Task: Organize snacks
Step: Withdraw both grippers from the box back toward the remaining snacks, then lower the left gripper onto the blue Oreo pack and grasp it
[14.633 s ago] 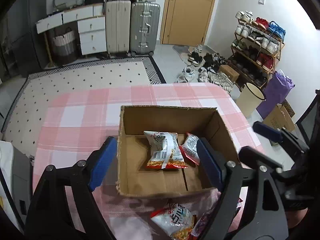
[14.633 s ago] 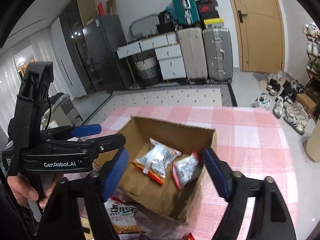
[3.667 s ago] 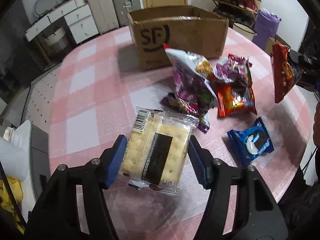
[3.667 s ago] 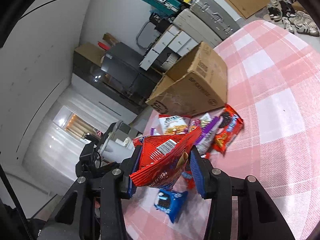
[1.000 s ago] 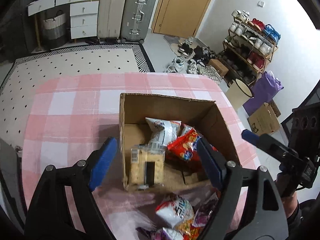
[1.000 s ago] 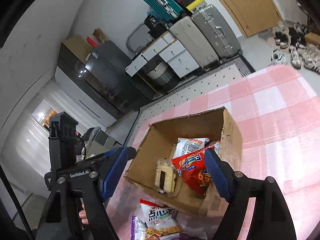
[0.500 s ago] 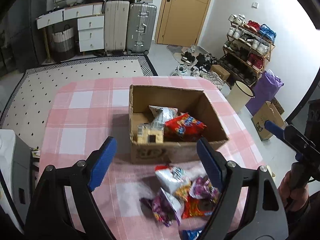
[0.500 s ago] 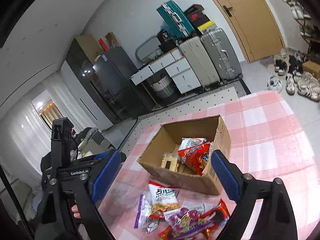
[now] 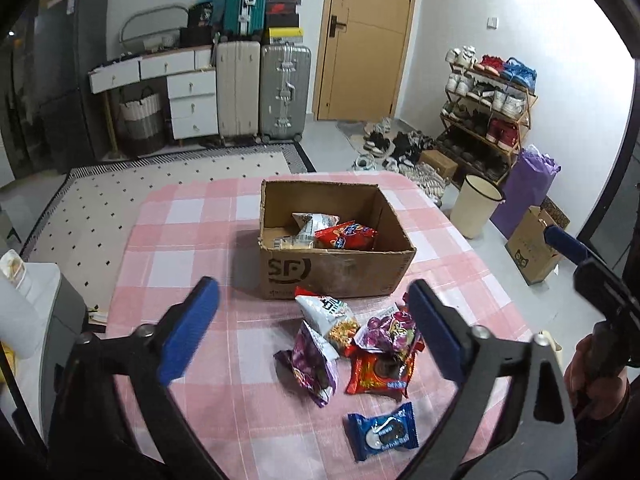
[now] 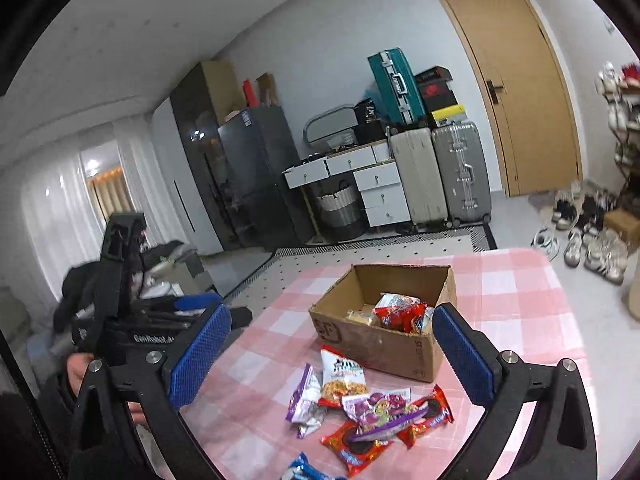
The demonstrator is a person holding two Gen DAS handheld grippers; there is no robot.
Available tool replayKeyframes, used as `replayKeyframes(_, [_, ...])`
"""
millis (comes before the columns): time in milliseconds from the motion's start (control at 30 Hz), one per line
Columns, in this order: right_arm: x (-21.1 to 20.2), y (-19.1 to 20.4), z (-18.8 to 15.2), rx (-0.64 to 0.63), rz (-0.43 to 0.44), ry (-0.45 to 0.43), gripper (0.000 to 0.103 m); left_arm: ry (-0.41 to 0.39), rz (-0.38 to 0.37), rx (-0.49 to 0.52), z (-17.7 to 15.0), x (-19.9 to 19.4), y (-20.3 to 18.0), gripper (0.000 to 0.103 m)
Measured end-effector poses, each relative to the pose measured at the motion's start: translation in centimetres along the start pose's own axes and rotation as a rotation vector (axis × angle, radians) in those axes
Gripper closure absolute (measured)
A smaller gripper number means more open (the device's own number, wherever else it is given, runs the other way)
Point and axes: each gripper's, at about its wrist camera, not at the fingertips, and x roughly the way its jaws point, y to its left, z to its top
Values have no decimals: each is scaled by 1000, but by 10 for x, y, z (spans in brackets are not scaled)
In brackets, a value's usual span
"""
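A brown cardboard box (image 9: 340,276) (image 10: 380,346) stands on the pink checked table (image 9: 192,232) (image 10: 520,300). Inside lie a red snack bag (image 9: 346,236) (image 10: 402,316), a white bag (image 9: 312,220) and a cracker pack (image 9: 290,243). In front of the box lie loose snacks: a white chip bag (image 9: 332,316) (image 10: 342,376), purple bags (image 9: 314,364) (image 10: 378,406), a red cookie pack (image 9: 380,374) (image 10: 356,446) and a blue cookie pack (image 9: 382,432) (image 10: 302,470). My left gripper (image 9: 312,332) is open and empty above the loose snacks. My right gripper (image 10: 332,354) is open and empty, also pulled back.
Suitcases (image 9: 260,88) and white drawers (image 9: 188,100) stand at the far wall. A shoe rack (image 9: 488,108), a cream bin (image 9: 478,210) and a purple bag (image 9: 524,196) stand right of the table. A patterned rug (image 9: 120,192) lies beyond it.
Both grippers have pulled back and up from the box, open and empty. The cracker pack and red bag now lie in the box. The loose snacks have come into view.
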Motion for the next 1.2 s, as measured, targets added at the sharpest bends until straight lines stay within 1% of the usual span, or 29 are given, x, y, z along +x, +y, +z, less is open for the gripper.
replayKeyframes(67, [-9, 7, -6, -17, -3, -7, 0, -22, 6, 7, -6, -12, -5, 1])
replayKeyframes(167, [-23, 15, -16, -38, -33, -26, 0, -38, 11, 19, -16, -28, -15, 1])
replayKeyframes(267, [-30, 18, -25, -66, -85, -9, 0, -42, 17, 16, -30, -39, -21, 1])
replayKeyframes(467, [-43, 20, -48, -71, -145, 17, 0, -42, 62, 12, -58, -49, -34, 1])
replayKeyframes(567, [-47, 19, -62, -84, -193, 37, 0, -10, 58, 9, -74, -44, -37, 1])
replayKeyframes(667, [-43, 18, -78, -91, -222, 101, 0, 44, 45, -5, -94, -34, -38, 1])
replayKeyframes(800, [-40, 14, -96, -80, -227, 137, 0, 106, 42, -8, -119, -16, -43, 1])
replayKeyframes(833, [-39, 13, -100, -77, -222, 154, 0, 123, 39, -12, -126, -10, -44, 1])
replayKeyframes(933, [-34, 3, -114, -18, -132, 193, 0, 173, 37, -9, -142, 6, -48, 1])
replayKeyframes(1000, [-34, 2, -119, -6, -123, 194, 0, 189, 34, -9, -150, 14, -49, 1])
replayKeyframes(1100, [-33, 4, -125, -30, -151, 193, 0, 211, 27, -9, -157, 25, -52, 1])
replayKeyframes(1200, [-33, 5, -130, -47, -199, 177, 0, 230, 27, -7, -162, 34, -55, 1])
